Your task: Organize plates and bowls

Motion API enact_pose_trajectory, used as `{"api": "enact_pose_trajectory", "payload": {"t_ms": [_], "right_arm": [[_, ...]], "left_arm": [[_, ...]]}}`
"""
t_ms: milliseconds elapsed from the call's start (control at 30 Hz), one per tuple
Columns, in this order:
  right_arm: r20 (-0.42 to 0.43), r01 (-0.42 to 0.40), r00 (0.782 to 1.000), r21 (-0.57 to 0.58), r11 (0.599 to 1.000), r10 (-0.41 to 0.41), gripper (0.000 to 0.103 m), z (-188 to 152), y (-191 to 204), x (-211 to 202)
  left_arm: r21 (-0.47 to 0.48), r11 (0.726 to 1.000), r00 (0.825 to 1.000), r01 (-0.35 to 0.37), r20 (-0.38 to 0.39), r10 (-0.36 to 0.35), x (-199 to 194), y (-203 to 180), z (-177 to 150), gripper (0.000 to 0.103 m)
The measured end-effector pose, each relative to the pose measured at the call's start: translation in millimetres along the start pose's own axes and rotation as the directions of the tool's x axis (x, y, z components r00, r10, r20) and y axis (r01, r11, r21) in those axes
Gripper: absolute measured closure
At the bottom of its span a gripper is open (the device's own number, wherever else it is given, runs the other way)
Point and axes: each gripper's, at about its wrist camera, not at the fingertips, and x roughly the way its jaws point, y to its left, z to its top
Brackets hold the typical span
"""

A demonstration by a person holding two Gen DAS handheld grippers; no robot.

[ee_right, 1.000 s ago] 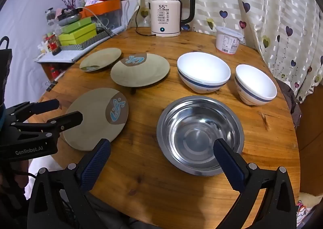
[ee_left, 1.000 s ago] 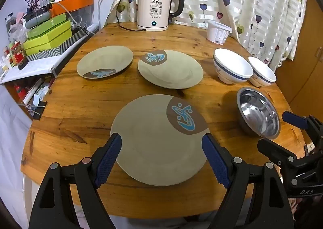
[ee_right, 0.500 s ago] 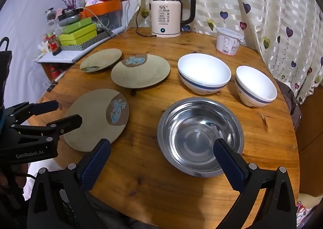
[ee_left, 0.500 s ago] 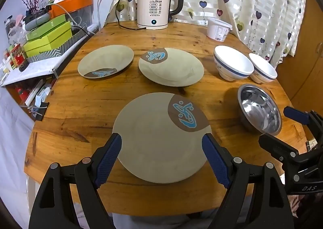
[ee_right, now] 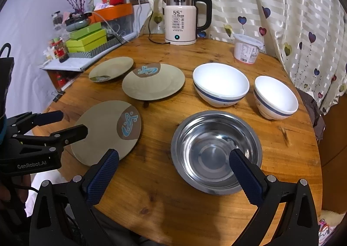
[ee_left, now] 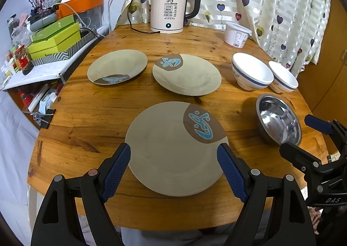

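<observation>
Three beige plates with a brown-and-blue patch lie on the round wooden table (ee_left: 97, 116): a large plate (ee_left: 169, 129) nearest me, a middle plate (ee_left: 190, 77) and a small plate (ee_left: 117, 65) behind it. My left gripper (ee_left: 173, 149) hovers open at the large plate's near edge, one finger on each side of it. My right gripper (ee_right: 173, 156) is open over the near rim of the steel bowl (ee_right: 214, 137). Beyond that stand a big white bowl (ee_right: 221, 82) and a smaller white bowl (ee_right: 276, 94), both with a blue band.
An electric kettle (ee_left: 171, 9) with its cord and a white tub (ee_left: 236, 34) stand at the table's far edge before a curtain. A cluttered shelf with green boxes (ee_left: 54, 38) runs along the left. A wooden cabinet (ee_left: 329, 77) is close on the right.
Both grippers have drifted only slightly and stay open. No dish has moved.
</observation>
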Motion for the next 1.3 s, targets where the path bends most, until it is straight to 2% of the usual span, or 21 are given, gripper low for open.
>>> {"api": "enact_pose_trajectory", "payload": {"t_ms": [500, 1300], "right_arm": [[-0.003, -0.003, 1.0, -0.01, 1.0, 0.003, 0.0, 3.5, 1.1, 2.6], [-0.018, -0.041, 0.999, -0.013, 0.999, 0.041, 0.0, 2.3, 4.3, 7.5]], "left_arm": [[0.016, 0.999, 0.999, -0.031, -0.012, 0.031, 3.5, -0.2, -1.3, 0.021], [0.009, 0.999, 0.999, -0.041, -0.005, 0.041, 5.5, 3.0, -0.5, 0.021]]}}
